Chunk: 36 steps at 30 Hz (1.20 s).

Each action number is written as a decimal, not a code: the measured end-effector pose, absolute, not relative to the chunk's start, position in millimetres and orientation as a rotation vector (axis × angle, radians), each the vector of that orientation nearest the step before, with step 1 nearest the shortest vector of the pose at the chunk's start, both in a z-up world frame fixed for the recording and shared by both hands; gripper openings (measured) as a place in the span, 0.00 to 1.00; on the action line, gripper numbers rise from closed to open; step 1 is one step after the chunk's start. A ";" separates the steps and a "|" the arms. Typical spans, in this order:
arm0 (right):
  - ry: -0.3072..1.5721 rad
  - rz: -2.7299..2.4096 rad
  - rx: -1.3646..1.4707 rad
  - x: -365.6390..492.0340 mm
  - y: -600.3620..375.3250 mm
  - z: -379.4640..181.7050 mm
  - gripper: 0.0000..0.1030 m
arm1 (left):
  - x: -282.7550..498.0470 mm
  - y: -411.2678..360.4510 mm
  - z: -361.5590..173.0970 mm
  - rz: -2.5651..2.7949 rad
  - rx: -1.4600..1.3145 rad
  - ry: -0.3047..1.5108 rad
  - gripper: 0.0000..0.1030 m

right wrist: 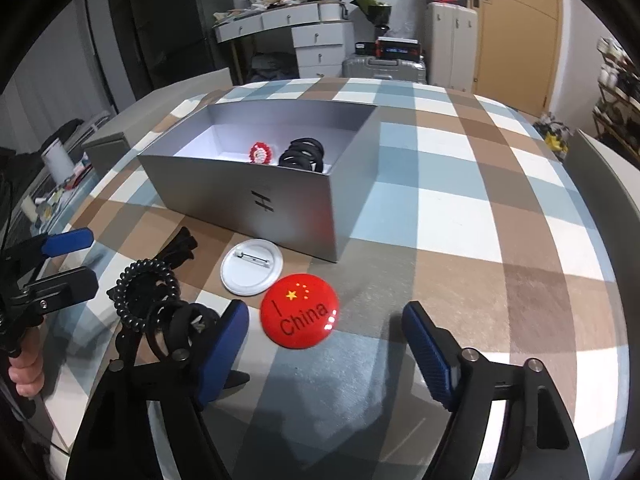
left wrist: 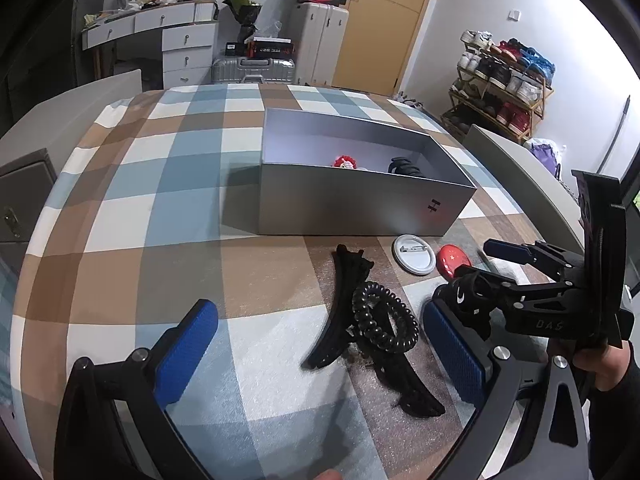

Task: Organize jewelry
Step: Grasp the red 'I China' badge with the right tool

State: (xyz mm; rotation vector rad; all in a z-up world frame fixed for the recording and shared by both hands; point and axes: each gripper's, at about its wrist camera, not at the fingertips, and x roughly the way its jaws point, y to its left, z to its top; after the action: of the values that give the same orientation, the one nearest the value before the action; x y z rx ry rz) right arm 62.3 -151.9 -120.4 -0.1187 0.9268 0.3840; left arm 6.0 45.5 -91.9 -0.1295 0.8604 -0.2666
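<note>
A silver box [left wrist: 352,204] [right wrist: 240,192] stands open on the checked tablecloth, with a red crochet piece [left wrist: 344,162] [right wrist: 261,153] and black hair ties [left wrist: 404,168] [right wrist: 302,152] inside. In front of it lie a black hair claw [left wrist: 344,308], a black spiral hair tie [left wrist: 382,316] [right wrist: 146,292], a white pin badge lying face down [left wrist: 414,254] [right wrist: 251,266] and a red "I China" badge [right wrist: 299,310] [left wrist: 452,260]. My left gripper [left wrist: 320,352] is open around the claw and spiral tie. My right gripper [right wrist: 324,344] is open just short of the red badge.
The table [right wrist: 500,200] is round with edges on all sides. Behind it stand a white dresser [left wrist: 172,40], suitcases [left wrist: 256,68] and a shoe rack [left wrist: 504,84]. A grey chair back [left wrist: 516,172] is at the right.
</note>
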 end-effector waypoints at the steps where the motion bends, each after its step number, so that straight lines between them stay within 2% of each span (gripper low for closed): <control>1: 0.934 0.387 -0.131 62.8 -149.3 -121.8 0.73 | 6.5 45.6 -92.2 -0.269 -0.130 0.862 0.97; 6: 0.935 0.411 -0.145 64.6 -142.4 -122.0 0.68 | 6.8 46.6 -92.4 -0.278 -0.131 0.866 0.97; 10: 0.934 0.430 -0.144 64.8 -139.1 -121.6 0.61 | 8.1 46.3 -92.5 -0.277 -0.126 0.869 0.97; 16: 0.942 0.445 -0.119 68.6 -140.0 -121.1 0.59 | 8.5 46.5 -91.9 -0.277 -0.127 0.869 0.97; 19: 0.956 0.445 -0.057 73.4 -145.8 -120.0 0.52 | 8.7 45.5 -91.9 -0.280 -0.126 0.870 0.97; 20: 0.961 0.432 -0.060 74.2 -145.8 -119.8 0.46 | 8.8 45.0 -92.4 -0.278 -0.124 0.873 0.97; 22: 0.968 0.396 -0.124 74.1 -138.9 -119.3 0.42 | 10.0 43.9 -93.6 -0.271 -0.123 0.882 0.97; 27: 0.927 0.369 -0.283 61.9 -117.8 -122.0 0.41 | 10.7 40.3 -92.2 -0.278 -0.126 0.885 0.97; 36: 0.904 0.386 -0.231 54.7 -132.1 -121.1 0.41 | 10.9 31.5 -84.9 -0.280 -0.099 0.880 0.97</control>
State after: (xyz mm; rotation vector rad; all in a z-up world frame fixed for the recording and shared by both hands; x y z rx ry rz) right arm 54.7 -132.1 -121.1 -0.2310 0.9041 0.3856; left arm 10.9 31.5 -84.9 -0.0989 0.8799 -0.2797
